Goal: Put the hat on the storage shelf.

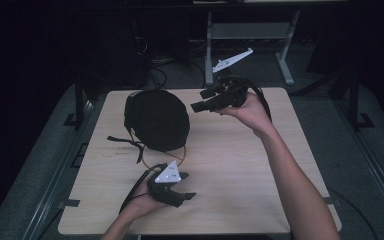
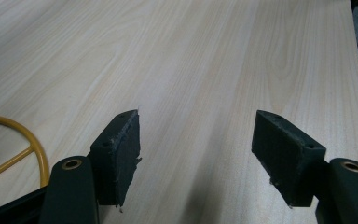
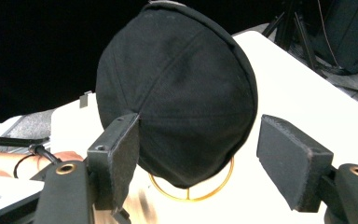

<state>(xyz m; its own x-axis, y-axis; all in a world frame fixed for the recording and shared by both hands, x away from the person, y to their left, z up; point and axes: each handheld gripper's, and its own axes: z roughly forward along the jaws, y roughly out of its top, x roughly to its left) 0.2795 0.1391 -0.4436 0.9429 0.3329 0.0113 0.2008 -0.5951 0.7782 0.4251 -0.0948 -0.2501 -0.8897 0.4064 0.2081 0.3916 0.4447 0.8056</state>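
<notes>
One cap [image 3: 177, 93] prob. just beyond right hand-held gripper [image 3: 198, 158]

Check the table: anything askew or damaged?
Nothing damaged. One oddity: the black cap sits on a yellow ring stand that pokes out from under its edge. A loose strap trails off its left side.

Two black handheld grippers, left gripper [image 1: 190, 196] and right gripper [image 1: 197, 100], each topped by a white triangular plate; brass-ringed screw holes flank foam-faced pads [image 2: 127, 154]; forearms bare.
</notes>
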